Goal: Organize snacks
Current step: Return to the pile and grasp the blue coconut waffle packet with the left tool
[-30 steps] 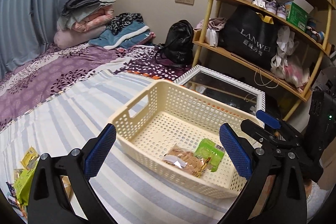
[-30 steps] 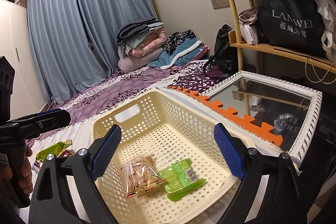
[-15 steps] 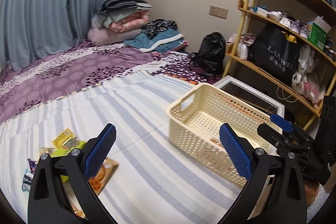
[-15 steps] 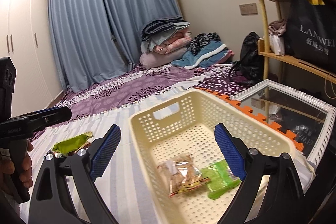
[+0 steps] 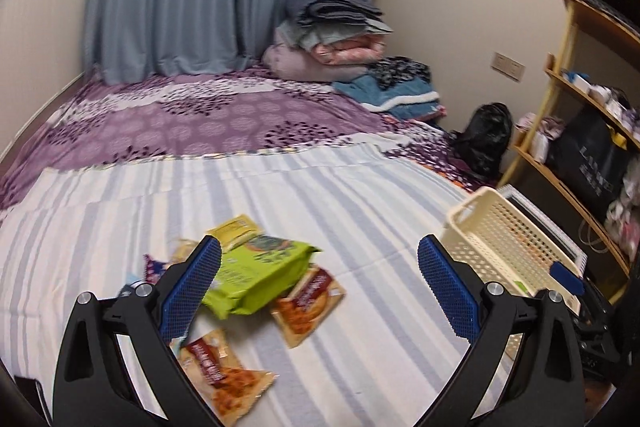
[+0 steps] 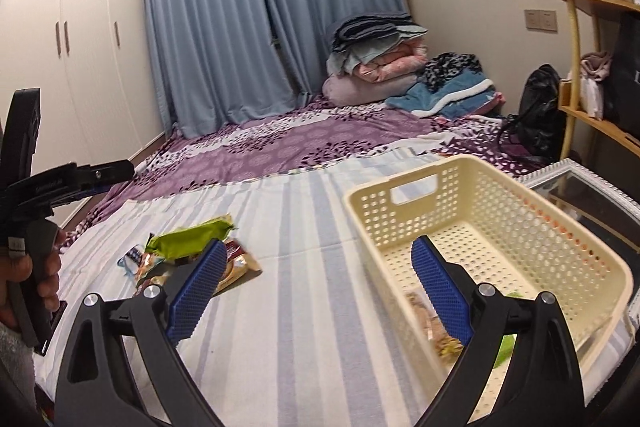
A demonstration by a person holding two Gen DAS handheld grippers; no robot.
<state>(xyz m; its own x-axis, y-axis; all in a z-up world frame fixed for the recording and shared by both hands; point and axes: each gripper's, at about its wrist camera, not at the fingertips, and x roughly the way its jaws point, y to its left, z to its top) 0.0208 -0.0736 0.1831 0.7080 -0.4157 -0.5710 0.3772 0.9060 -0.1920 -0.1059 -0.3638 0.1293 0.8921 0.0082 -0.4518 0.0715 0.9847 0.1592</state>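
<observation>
Green snack bag (image 5: 256,273) between open left gripper (image 5: 318,287) jaws

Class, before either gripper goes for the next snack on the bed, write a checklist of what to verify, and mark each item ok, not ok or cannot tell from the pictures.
1. Left gripper open and empty: ok.
2. Right gripper open and empty: ok; its jaws have just been opening, nothing between them.
3. Snacks left to sort: ok; the green pack lies on top of the pile on the striped sheet, with orange packets beside and under it.
4. Basket has room: ok; only two packs show inside.
5. Green pack free to lift: ok; nothing lies on it.
6. Grippers clear of each other: cannot tell.
</observation>
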